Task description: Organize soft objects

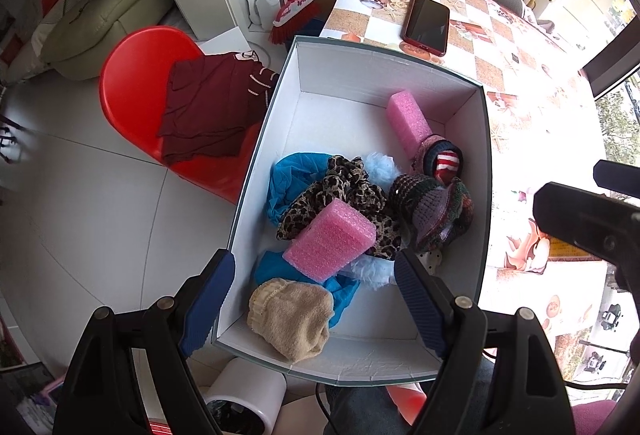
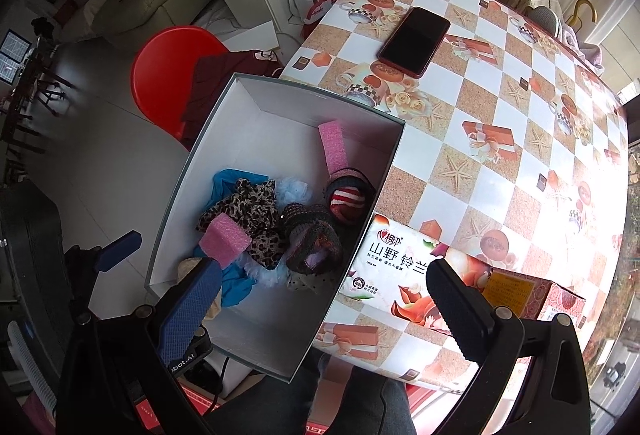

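Observation:
An open white box point(image 1: 352, 357) point(image 2: 224, 327) overhangs the table's near edge and holds soft things. Inside lie a pink foam block point(image 1: 330, 245) point(image 2: 225, 240), a second pink foam piece point(image 1: 408, 121) point(image 2: 334, 145), a leopard-print cloth point(image 1: 340, 187) point(image 2: 248, 207), blue cloth point(image 1: 292, 175), a beige sock point(image 1: 290, 317), knitted dark hats point(image 1: 434, 213) point(image 2: 316, 235), a red-and-white striped sock point(image 1: 447, 161) point(image 2: 348, 197) and pale blue fluff point(image 1: 380, 167). My left gripper point(image 1: 316, 303) is open and empty over the box's near end. My right gripper point(image 2: 324, 311) is open and empty above the box's right wall.
A tissue pack point(image 2: 404, 275) lies on the checked tablecloth point(image 2: 500, 139) right of the box. A dark phone point(image 1: 427, 25) point(image 2: 416, 41) lies farther back. A red chair point(image 1: 132, 75) with a maroon garment point(image 1: 208, 107) stands left of the table. A red broom point(image 1: 294, 15) leans behind.

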